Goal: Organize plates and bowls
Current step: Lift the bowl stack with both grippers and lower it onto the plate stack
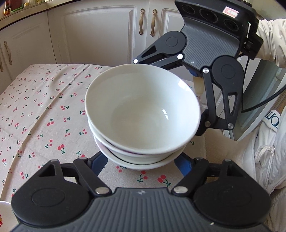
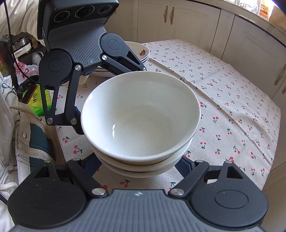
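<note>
A stack of white bowls (image 1: 143,114) sits on the tabletop (image 1: 44,107), which is covered with a cherry-print cloth, and both grippers are closed in on it from opposite sides. In the left wrist view the left gripper (image 1: 141,160) straddles the bottom of the stack, its blue fingers (image 1: 97,163) running in under the lowest rim on either side; they look pressed to the bowls, though the contact itself is hidden beneath the rims. The same view shows the right gripper (image 1: 178,100) reaching in from the far side, one finger behind the top bowl's rim and the other down the right flank, with a pale sleeve (image 1: 271,41) behind it. The right wrist view mirrors this: the right gripper (image 2: 141,164) has its own fingers (image 2: 184,165) tucked against the lower bowls, and the left gripper (image 2: 114,100) comes in from the upper left. Only this view shows a second stack of plates (image 2: 141,53) with a flower motif, standing farther back on the tabletop behind the left gripper, well apart from the bowls, plus a green box (image 2: 35,100) off the table edge. Only the left wrist view shows bottles (image 1: 7,9) on a counter, above white cabinet doors (image 1: 100,35) with brass handles.
</note>
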A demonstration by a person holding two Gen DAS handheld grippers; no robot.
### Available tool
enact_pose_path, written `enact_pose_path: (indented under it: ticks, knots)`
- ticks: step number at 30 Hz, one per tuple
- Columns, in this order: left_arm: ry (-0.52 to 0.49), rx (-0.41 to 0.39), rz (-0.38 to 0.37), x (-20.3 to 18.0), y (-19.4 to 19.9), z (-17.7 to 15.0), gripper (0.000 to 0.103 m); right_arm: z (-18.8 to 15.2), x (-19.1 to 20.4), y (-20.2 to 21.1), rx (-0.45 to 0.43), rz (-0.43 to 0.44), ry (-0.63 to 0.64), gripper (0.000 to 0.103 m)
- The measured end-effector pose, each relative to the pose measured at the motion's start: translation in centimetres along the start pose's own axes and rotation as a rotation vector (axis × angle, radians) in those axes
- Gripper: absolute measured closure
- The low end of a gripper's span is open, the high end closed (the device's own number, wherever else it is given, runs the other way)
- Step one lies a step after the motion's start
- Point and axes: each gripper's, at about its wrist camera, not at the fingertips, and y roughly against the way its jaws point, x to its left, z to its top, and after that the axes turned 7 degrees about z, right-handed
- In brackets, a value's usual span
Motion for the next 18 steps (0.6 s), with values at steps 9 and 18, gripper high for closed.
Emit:
enact_pose_path:
  ticks: [9, 18]
  knots:
    - [-0.008, -0.004, 0.01, -0.5, 0.6, -0.1, 0.023, 0.3, 0.1, 0.0, 0.015, -0.004, -0.02, 0.013]
    - [0.023, -0.045, 0.07, -0.7, 4.6, -1.3, 0.023, 3.3, 1.8, 0.4, 0.016, 0.002, 0.035, 0.013]
